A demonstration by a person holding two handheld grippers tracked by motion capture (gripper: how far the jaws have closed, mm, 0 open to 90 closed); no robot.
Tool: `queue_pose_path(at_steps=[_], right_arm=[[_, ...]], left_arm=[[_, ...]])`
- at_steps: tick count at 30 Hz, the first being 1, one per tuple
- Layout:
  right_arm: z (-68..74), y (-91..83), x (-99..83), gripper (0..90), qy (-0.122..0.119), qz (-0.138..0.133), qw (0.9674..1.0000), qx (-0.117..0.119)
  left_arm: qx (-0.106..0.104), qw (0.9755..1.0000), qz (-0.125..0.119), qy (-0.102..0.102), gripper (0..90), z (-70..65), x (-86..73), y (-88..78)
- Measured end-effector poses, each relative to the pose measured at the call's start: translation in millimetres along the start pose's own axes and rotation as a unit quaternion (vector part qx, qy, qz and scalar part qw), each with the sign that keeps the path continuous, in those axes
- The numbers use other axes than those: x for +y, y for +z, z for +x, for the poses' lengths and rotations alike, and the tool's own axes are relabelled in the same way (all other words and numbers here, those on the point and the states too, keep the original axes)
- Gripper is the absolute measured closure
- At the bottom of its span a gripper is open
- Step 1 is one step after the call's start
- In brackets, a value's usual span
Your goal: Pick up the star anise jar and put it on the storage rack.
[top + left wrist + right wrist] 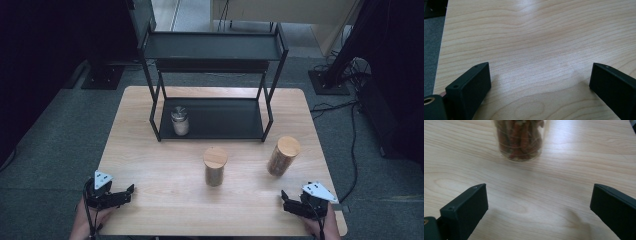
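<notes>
Two glass jars with round wooden lids stand on the wooden table (165, 200): one in the middle (215, 166), one to its right (283, 156), which leans a little. A small glass jar with a metal lid (180, 121) stands on the left of the black rack's lower shelf (225, 120). My left gripper (129, 193) rests at the table's near left corner, open over bare wood (540, 77). My right gripper (285, 200) sits at the near right, open (539, 200). A jar of reddish-brown pieces (520, 140) stands ahead of its jaws, apart from them.
The two-tier black metal rack (212, 47) stands at the back of the table, its top shelf bare. Grey carpet surrounds the table. Stand bases and cables (340, 80) lie on the floor to the right.
</notes>
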State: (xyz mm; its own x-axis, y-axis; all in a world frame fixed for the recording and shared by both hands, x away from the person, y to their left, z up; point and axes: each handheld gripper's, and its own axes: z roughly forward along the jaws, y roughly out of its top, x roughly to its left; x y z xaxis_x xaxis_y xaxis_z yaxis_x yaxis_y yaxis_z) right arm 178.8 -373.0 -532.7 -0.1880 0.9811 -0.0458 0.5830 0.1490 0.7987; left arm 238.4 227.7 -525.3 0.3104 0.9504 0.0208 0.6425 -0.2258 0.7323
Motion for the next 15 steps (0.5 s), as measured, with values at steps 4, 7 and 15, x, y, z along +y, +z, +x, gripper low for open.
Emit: queue_pose_path(at_steps=[4, 7, 15], right_arm=[[8.7, 1.3, 1.4, 1.1, -0.008, 0.001, 0.9999, 0.008], [14.4, 2.5, 2.6, 1.1, -0.011, 0.001, 0.9999, 0.01], [29.2, 3.9, 4.8, 1.2, -0.018, 0.001, 0.9996, 0.023]], left_arm=[[0.0, 1.0, 0.0, 0.0, 3.8, 0.0, 0.0, 0.1], [-0.001, 1.0, 0.0, 0.0, 3.8, -0.1, 0.0, 0.0], [-0.001, 1.0, -0.001, 0.0, 3.8, -0.1, -0.1, 0.1]])
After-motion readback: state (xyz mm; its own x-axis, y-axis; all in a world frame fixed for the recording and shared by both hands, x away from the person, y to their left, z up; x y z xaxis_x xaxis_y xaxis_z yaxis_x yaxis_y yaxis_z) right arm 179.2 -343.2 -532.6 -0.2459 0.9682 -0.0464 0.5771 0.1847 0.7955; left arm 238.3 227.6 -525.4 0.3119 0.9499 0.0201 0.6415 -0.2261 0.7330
